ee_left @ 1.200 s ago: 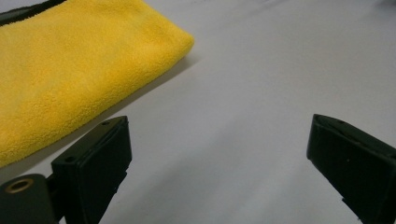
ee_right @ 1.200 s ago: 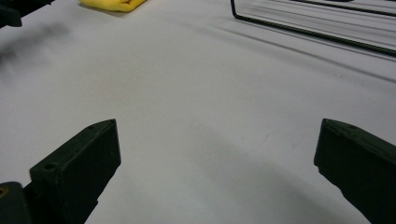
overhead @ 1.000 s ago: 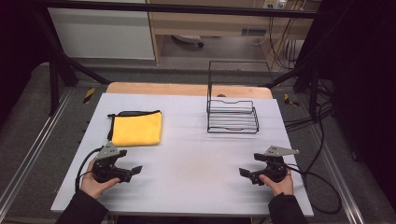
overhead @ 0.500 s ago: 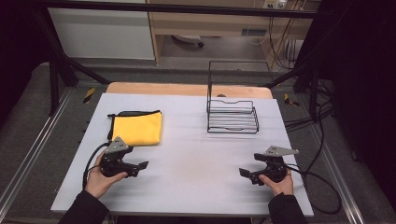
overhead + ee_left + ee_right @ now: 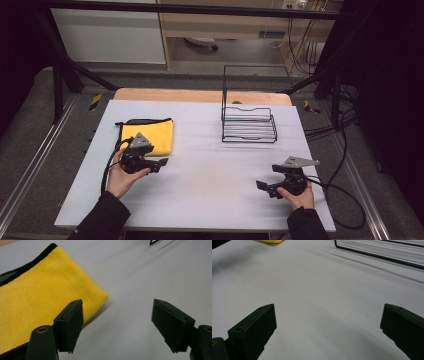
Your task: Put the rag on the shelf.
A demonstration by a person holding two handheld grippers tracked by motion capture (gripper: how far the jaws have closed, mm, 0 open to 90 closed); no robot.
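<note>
A folded yellow cloth with a black edge lies on the left of the white table. My left gripper sits at the cloth's near edge, jaws pointing right. In the left gripper view the left gripper is open. Its jaws have just been closing a little, with only bare table between the pads. The yellow cloth has its corner just ahead of the left jaw. My right gripper rests near the front right, and in its own view the right gripper is wide open over bare table.
A black wire rack stands at the back right of the table; the wire rack has its base wires across the top of the right gripper view. A cable trails off the right edge. Dark floor and frame rails surround the table.
My left gripper has moved away from the person and slightly right, up to the cloth's near edge. Its jaws look narrower. The right gripper has stayed put.
</note>
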